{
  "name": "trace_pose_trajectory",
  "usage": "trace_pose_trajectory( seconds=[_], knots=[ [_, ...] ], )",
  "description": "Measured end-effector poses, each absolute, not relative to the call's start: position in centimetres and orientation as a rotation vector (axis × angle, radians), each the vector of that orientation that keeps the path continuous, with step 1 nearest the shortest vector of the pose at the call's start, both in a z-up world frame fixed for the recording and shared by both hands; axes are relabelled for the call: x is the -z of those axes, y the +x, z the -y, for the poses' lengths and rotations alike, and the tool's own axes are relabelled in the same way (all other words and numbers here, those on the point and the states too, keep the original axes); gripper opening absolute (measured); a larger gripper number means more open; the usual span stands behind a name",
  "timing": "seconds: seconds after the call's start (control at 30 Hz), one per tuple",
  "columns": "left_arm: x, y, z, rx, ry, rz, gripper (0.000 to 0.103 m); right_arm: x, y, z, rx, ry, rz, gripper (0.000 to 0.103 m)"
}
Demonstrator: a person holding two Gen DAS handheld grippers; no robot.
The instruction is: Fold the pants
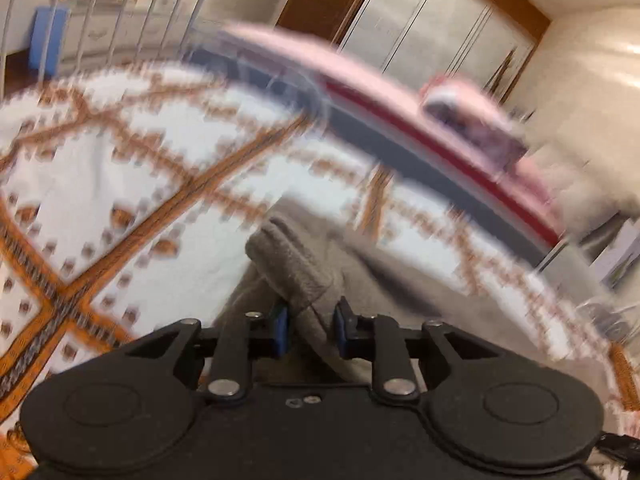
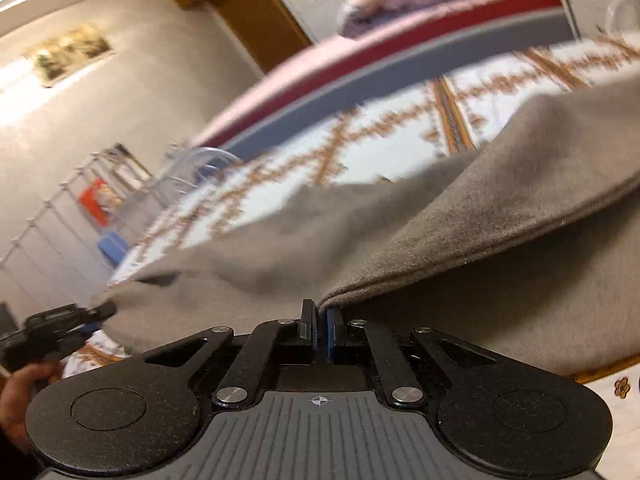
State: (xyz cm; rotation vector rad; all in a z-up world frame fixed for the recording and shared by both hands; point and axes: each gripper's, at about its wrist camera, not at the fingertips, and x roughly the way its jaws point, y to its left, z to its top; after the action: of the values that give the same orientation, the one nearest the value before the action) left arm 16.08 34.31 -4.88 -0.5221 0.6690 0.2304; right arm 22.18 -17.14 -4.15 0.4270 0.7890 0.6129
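The grey-brown pants lie on a white cloth with an orange lattice pattern. In the left wrist view my left gripper is shut on the ribbed cuff of the pants, which bunches up between the blue pads. In the right wrist view my right gripper is shut on a seamed edge of the pants, and the fabric fans out from it. The left gripper also shows at the far left of that view, clamped on the pants' other end and held by a hand.
A pink, red and grey mattress edge runs behind the cloth, with a pink bundle on it. White railing bars, a blue box and wardrobe doors stand further back. Both views are blurred by motion.
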Motion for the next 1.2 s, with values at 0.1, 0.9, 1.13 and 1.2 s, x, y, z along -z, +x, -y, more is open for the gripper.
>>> trace_pose_trajectory(
  seconds=[0.1,0.9,1.13,1.2],
  knots=[
    [5.9,16.4,-33.8,-0.235,-0.473,-0.722,0.013,6.5,22.5,15.6,-0.576,0.347,-0.887,0.005],
    [0.9,14.2,-24.5,-0.262,-0.352,-0.645,0.048,2.0,23.7,27.1,-0.406,0.42,-0.816,0.006],
    [4.1,18.1,-22.4,-0.254,-0.233,-0.786,0.055,5.0,28.1,32.8,-0.277,0.6,-0.902,0.006],
    [4.7,18.6,-23.3,-0.273,-0.25,-0.803,0.055,6.0,29.2,33.9,-0.241,0.655,-0.919,0.006]
  ],
)
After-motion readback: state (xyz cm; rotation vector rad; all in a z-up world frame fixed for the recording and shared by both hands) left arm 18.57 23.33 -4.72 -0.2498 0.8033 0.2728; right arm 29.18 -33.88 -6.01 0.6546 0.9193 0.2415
